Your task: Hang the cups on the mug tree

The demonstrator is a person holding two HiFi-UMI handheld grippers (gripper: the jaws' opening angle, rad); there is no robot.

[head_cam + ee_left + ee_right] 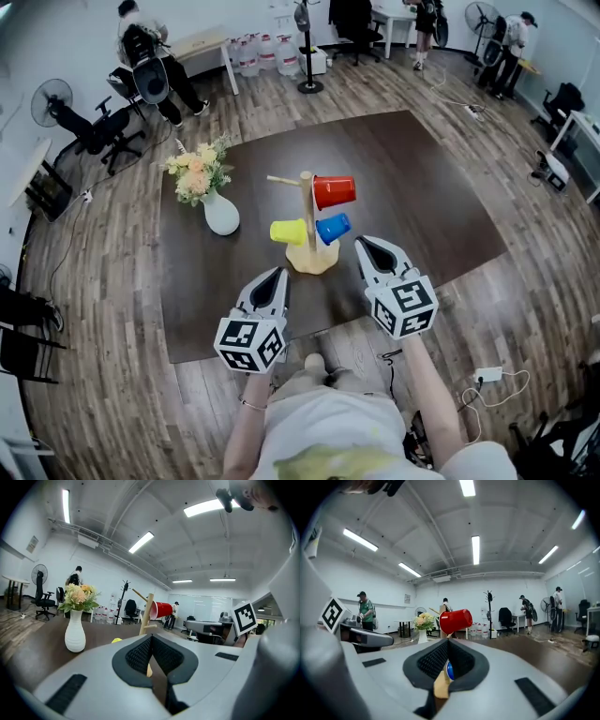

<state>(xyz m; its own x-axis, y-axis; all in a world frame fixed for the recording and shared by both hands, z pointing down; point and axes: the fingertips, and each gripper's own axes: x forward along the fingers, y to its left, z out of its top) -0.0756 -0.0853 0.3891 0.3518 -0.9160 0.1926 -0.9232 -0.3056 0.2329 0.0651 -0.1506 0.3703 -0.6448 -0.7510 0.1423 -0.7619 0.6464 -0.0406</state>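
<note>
A wooden mug tree (308, 230) stands on the dark brown table (422, 187). Three cups hang on its pegs: a red cup (334, 191) at the upper right, a yellow cup (288, 231) at the lower left and a blue cup (333, 228) at the lower right. My left gripper (278, 274) is near the table's front edge, just left of the tree's base, shut and empty. My right gripper (366, 245) is close to the right of the blue cup, shut with nothing in it. The left gripper view shows the red cup (162, 609) on the tree (146, 616) beyond the closed jaws. In the right gripper view the red cup (455, 621) sits above the closed jaws.
A white vase of flowers (221, 214) stands on the table left of the tree. Office chairs, fans and several people are along the far walls. A power strip with cables (487, 375) lies on the wood floor at the right.
</note>
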